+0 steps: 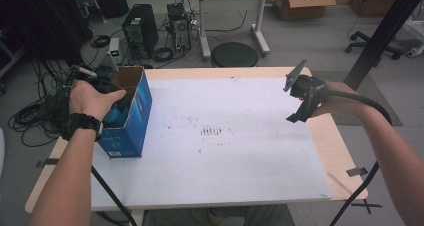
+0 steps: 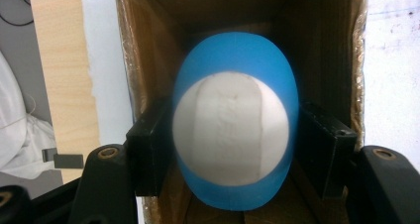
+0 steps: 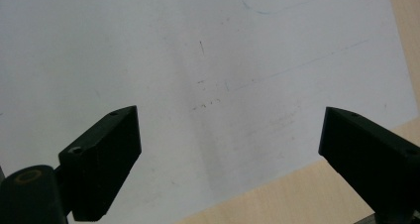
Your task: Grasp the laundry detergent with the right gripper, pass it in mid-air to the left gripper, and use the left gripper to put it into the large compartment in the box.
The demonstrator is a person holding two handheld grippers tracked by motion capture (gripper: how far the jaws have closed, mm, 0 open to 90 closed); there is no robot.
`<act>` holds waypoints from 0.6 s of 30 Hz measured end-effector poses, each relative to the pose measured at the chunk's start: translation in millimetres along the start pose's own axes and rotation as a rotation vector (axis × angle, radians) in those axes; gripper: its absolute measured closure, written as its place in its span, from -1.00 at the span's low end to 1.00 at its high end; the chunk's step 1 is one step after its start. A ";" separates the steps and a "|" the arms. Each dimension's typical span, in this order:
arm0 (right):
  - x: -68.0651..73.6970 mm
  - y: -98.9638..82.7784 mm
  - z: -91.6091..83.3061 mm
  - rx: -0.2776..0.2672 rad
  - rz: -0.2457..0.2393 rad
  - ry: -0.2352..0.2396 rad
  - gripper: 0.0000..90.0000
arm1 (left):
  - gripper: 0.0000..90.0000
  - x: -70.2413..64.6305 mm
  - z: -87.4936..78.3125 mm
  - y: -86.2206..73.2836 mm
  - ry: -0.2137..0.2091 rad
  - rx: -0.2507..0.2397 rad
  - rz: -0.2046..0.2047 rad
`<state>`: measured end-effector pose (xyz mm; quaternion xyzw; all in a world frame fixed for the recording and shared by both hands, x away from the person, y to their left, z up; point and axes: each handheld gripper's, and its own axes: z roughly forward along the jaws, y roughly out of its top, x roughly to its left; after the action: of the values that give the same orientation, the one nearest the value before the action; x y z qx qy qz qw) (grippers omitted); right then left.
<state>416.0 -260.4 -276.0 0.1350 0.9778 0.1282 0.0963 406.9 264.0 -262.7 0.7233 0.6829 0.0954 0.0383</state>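
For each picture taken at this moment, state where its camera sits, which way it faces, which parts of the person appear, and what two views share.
High view: above the table, facing forward and down; both forearms, left hand, right gripper.
Left gripper view: on the left gripper, facing into the cardboard box; its jaws grip a blue and white object.
Right gripper view: facing down at the white sheet; jaws apart.
Shared: box and blue object show in the high and left gripper views.

- 2 hand-held grippers, mine: left hand-held gripper [image 2: 235, 149], right hand-held gripper [image 3: 230, 159]
- 1 blue box [image 1: 135, 121]
- 1 blue-and-white egg-shaped thing [image 2: 233, 135]
- 1 desk [image 1: 330, 146]
- 1 white sheet [image 1: 225, 151]
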 end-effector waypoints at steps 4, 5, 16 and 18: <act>0.7 1.3 0.8 0.002 -0.002 0.001 -0.79 | -0.15 -0.5 1.6 -0.4 -0.001 -0.001 0.003; 0.8 1.6 0.7 0.003 -0.002 0.001 -0.79 | -0.15 -0.5 1.6 -0.5 0.000 0.000 0.005; 2.5 3.8 -0.1 0.006 -0.006 0.003 -0.80 | -0.16 1.8 2.7 -1.4 -0.013 0.002 0.003; 2.9 4.0 0.0 0.004 -0.004 0.002 -0.80 | -0.16 1.5 2.9 -1.4 -0.015 -0.001 0.002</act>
<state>414.2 -255.9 -275.3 0.1331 0.9784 0.1260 0.0955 406.1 265.7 -265.7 0.7247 0.6818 0.0901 0.0437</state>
